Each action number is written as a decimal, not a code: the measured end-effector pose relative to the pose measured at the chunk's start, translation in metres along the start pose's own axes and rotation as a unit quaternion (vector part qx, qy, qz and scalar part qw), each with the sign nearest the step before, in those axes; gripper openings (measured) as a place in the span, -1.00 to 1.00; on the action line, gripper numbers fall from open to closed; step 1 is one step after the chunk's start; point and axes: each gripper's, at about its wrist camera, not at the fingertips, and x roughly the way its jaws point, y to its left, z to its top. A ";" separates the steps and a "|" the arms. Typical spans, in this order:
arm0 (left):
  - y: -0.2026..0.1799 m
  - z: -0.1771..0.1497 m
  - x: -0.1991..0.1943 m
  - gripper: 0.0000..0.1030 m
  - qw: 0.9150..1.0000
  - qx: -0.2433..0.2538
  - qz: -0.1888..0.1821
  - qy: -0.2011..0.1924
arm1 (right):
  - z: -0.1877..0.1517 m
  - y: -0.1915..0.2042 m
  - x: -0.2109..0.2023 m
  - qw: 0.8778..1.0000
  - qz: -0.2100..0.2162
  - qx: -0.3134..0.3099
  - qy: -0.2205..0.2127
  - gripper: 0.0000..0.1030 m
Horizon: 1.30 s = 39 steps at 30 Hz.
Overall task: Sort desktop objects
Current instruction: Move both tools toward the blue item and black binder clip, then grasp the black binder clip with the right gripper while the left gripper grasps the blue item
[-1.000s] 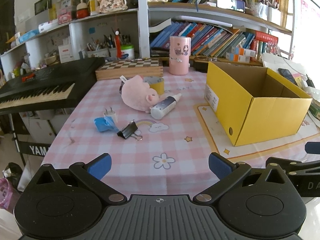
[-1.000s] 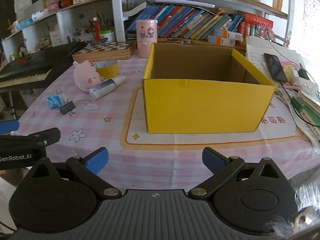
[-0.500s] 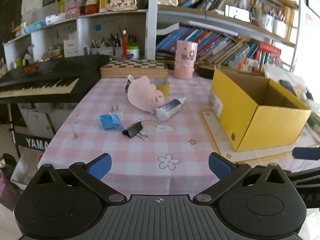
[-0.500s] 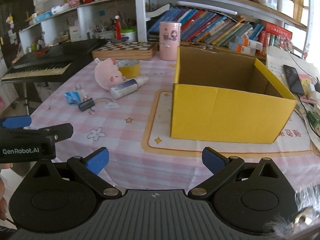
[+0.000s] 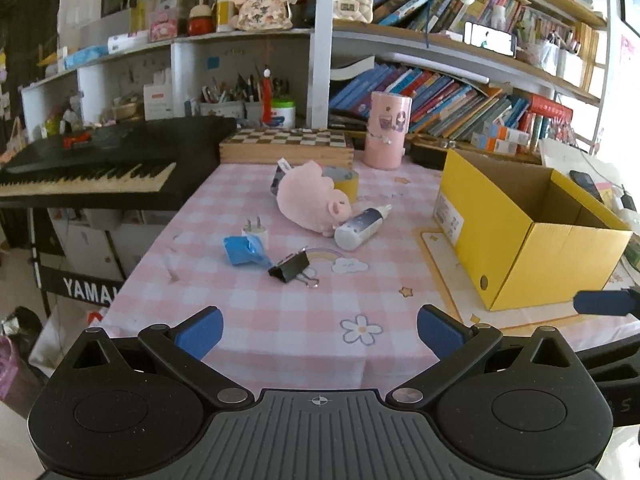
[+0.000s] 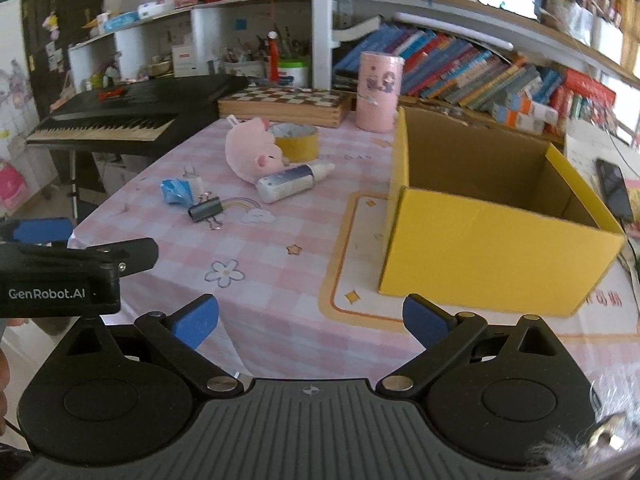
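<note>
left gripper (image 5: 319,330) fingers spread, empty | right gripper (image 6: 311,322) fingers spread, empty | binder clip (image 5: 289,267) well ahead of both

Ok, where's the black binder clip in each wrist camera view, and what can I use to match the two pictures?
Left wrist: binder clip at centre, right of the blue wrapper.
Right wrist: binder clip left of centre, below the blue wrapper.
Shared landmark: the yellow box, on the right in both.

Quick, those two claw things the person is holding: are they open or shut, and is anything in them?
Left gripper: open, holding nothing.
Right gripper: open, holding nothing.
</note>
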 end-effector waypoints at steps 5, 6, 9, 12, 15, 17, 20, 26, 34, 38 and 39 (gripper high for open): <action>0.009 0.002 -0.002 1.00 1.000 -0.005 0.024 -0.006 | 0.006 0.011 0.003 0.999 0.013 -0.026 -0.016 0.95; 0.010 0.002 -0.002 1.00 1.000 -0.005 0.027 -0.007 | 0.008 0.013 0.004 0.999 0.016 -0.029 -0.018 0.95; 0.014 0.004 -0.002 1.00 0.999 0.004 0.040 -0.012 | 0.011 0.018 0.008 0.999 0.025 -0.036 -0.022 0.95; 0.016 0.008 0.001 1.00 0.998 0.012 0.058 -0.013 | 0.015 0.022 0.014 0.999 0.029 -0.037 -0.017 0.95; 0.022 0.012 0.005 1.00 0.998 0.012 0.069 -0.009 | 0.020 0.024 0.022 0.999 0.040 -0.028 -0.004 0.95; 0.026 0.015 0.009 1.00 0.997 0.012 0.075 -0.008 | 0.024 0.027 0.027 0.999 0.047 -0.023 -0.002 0.95; 0.029 0.017 0.014 1.00 0.996 0.019 0.083 -0.007 | 0.028 0.029 0.033 0.998 0.049 -0.025 -0.001 0.94; 0.034 0.024 0.028 1.00 0.997 0.016 0.080 0.002 | 0.035 0.027 0.052 0.997 0.071 -0.021 0.005 0.94; 0.035 0.042 0.063 1.00 0.997 0.012 0.074 0.019 | 0.056 0.017 0.088 0.996 0.085 -0.032 0.021 0.94; 0.037 0.052 0.083 1.00 0.997 0.008 0.076 0.025 | 0.068 0.017 0.111 0.993 0.102 -0.044 0.032 0.94; 0.037 0.054 0.088 1.00 0.997 0.011 0.077 0.025 | 0.070 0.017 0.117 0.992 0.107 -0.050 0.034 0.94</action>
